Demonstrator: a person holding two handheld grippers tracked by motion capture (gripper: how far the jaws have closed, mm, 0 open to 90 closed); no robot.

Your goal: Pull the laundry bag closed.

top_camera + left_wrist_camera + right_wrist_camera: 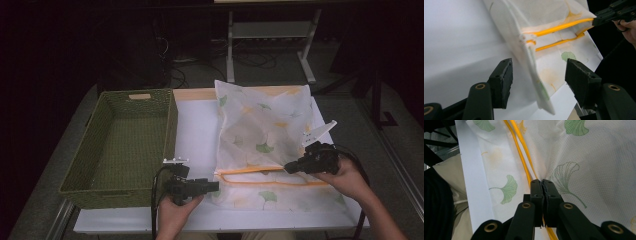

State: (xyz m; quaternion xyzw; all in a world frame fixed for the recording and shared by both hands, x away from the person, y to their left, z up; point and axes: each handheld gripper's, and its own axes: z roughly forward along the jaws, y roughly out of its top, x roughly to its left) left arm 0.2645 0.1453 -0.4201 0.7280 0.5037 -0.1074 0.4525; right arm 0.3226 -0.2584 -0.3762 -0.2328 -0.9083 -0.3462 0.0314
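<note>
A white fabric cover (265,125) printed with green and orange leaves lies flat on the white table top (195,130). Its orange-trimmed opening (250,171) faces the near side. My right gripper (286,168) is shut on the upper layer at the orange trim (520,145) and lifts it a little; in the right gripper view its jaws (542,181) pinch the cloth (586,157). My left gripper (217,186) is open at the cover's near left corner. In the left gripper view the corner edge of the cover (534,72) hangs between the spread jaws (539,65), untouched.
A green woven basket (172,125) stands empty on the left, its right wall close to my left gripper. The table's near edge (210,225) lies just below both hands. Dark floor, cables and a metal stand (270,35) are beyond the table.
</note>
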